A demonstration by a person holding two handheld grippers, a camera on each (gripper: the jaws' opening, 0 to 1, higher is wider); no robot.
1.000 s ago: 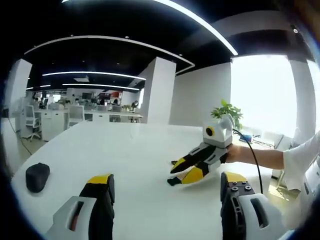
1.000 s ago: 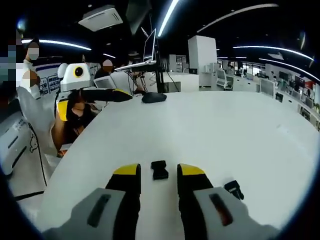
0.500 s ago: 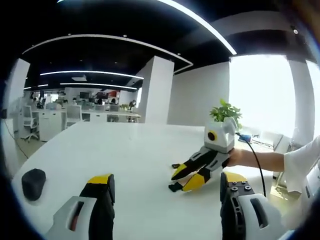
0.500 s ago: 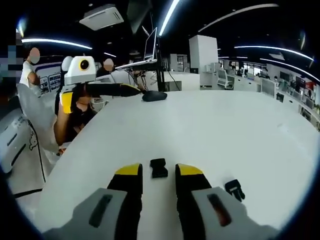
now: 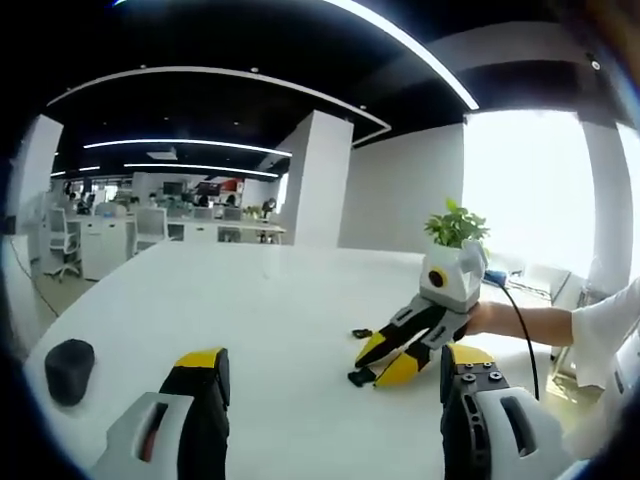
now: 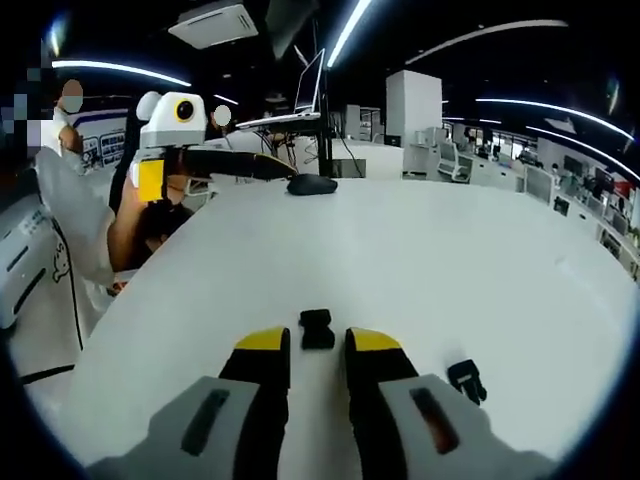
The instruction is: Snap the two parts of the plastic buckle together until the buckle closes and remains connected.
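Two black buckle parts lie apart on the white table (image 6: 450, 260). The blocky part (image 6: 317, 328) rests just ahead of my right gripper (image 6: 317, 352), in line with the narrow gap between its yellow-tipped fingers. The gripper is open and the part is not clamped. The pronged part (image 6: 466, 380) lies to the right of that gripper. In the left gripper view, the right gripper (image 5: 368, 365) is low over the table with the blocky part (image 5: 357, 378) at its tips and the pronged part (image 5: 362, 333) beyond. My left gripper (image 5: 333, 360) stands wide open and holds nothing. It hovers at the table's far edge (image 6: 285, 170).
A black mouse (image 5: 70, 357) (image 6: 312, 184) sits near the table edge. A monitor on a stand (image 6: 308, 85) rises behind it. A potted plant (image 5: 455, 222) stands at the far side. A person's forearm (image 5: 520, 320) holds the right gripper. Desks and chairs fill the office behind.
The right gripper's jaws have narrowed and edged up to the blocky buckle part. The left gripper, seen from the right, has shifted slightly right and higher. Both buckle parts stay put.
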